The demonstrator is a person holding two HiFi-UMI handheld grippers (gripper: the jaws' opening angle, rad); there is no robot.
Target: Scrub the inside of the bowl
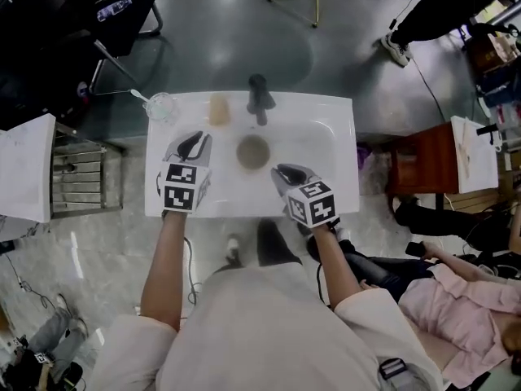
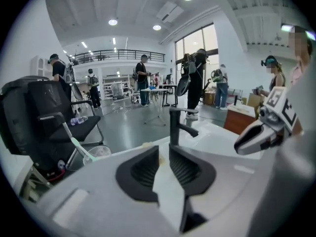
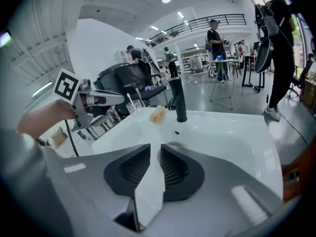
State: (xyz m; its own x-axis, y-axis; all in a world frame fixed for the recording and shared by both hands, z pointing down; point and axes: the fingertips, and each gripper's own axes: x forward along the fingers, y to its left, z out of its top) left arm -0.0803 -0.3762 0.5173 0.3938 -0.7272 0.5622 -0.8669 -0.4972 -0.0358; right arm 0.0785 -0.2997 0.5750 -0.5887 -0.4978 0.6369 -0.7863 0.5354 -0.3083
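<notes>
We hold one claw in each hand above a white surface (image 1: 236,204) with a basin sunk into it. The bowl (image 1: 252,151), brownish and round, sits in the bottom of this basin, a little in front of the black faucet (image 1: 259,98). It stands upright and neither claw touches it.

The left claw (image 1: 190,142) hovers over the left part of the basin, to the left of the bowl and apart from it. In the left gripper view its two jaws stand a little apart, with a narrow gap, and nothing is between them; behind them we see only the white surface and the faucet.

The right claw (image 1: 284,172) is over the front part of the basin, near the bowl on its right and front side. In the right gripper view its jaws also stand slightly apart and hold nothing; a small part of the bowl's rim shows just behind the right jaw.

A tan sponge (image 1: 218,110) lies on the back edge of the surface, to the left of the faucet. Further left, at the corner, stands a clear cup (image 1: 161,107) with a pale stick-like thing in it; we cannot tell what this is.
</notes>
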